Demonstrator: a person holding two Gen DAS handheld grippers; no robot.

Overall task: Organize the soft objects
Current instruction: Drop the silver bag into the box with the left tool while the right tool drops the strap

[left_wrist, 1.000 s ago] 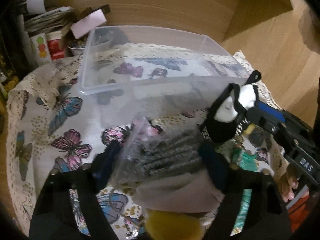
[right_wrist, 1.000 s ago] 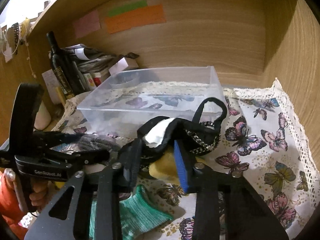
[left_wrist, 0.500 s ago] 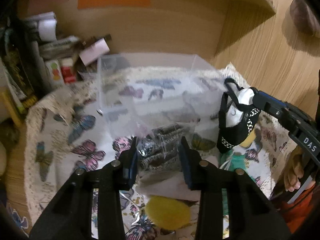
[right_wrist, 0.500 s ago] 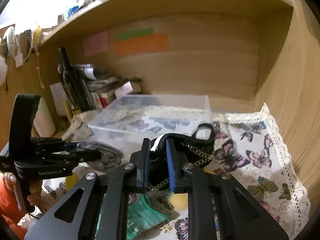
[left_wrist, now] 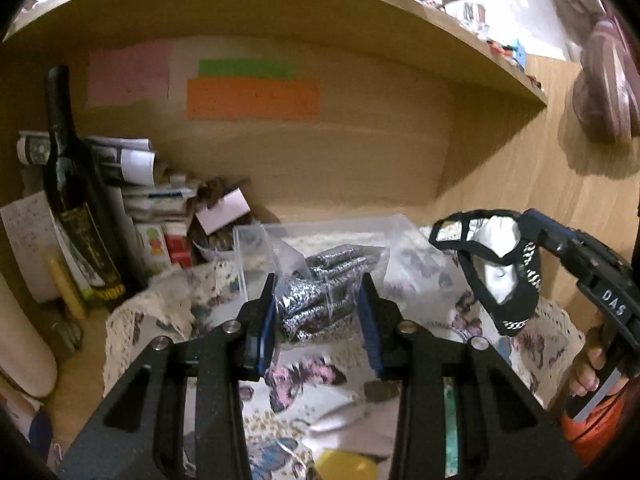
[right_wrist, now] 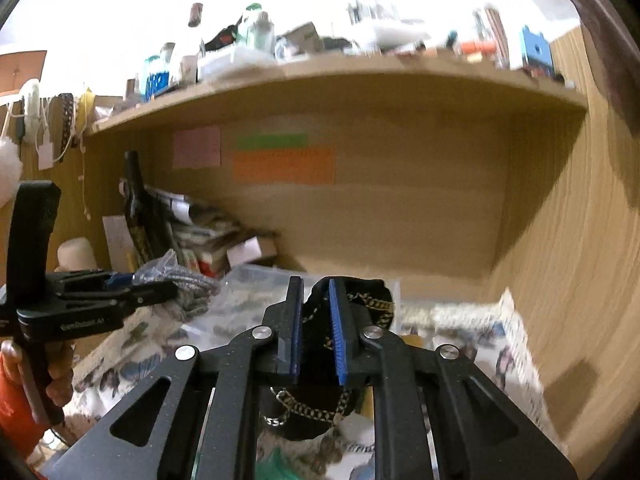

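My left gripper [left_wrist: 320,304] is shut on a clear plastic bag of grey knitted fabric [left_wrist: 320,292] and holds it in the air in front of the clear plastic bin [left_wrist: 340,228]. My right gripper [right_wrist: 316,300] is shut on a black and white pouch with chain trim [right_wrist: 320,412], which hangs from its fingers above the butterfly tablecloth [right_wrist: 508,344]. The pouch [left_wrist: 500,272] and right gripper [left_wrist: 532,220] show at the right of the left wrist view. The left gripper with its bag [right_wrist: 180,280] shows at the left of the right wrist view.
A dark wine bottle [left_wrist: 76,208], stacked papers and small boxes [left_wrist: 160,208] crowd the back left corner. A yellow soft item [left_wrist: 344,464] and a green knitted piece [left_wrist: 450,424] lie on the cloth below. A wooden shelf [left_wrist: 320,8] runs overhead, a wooden wall at right.
Both grippers have risen well above the cloth with their items. The views tilted up, so the bin sits lower and the overhead shelf came into view.
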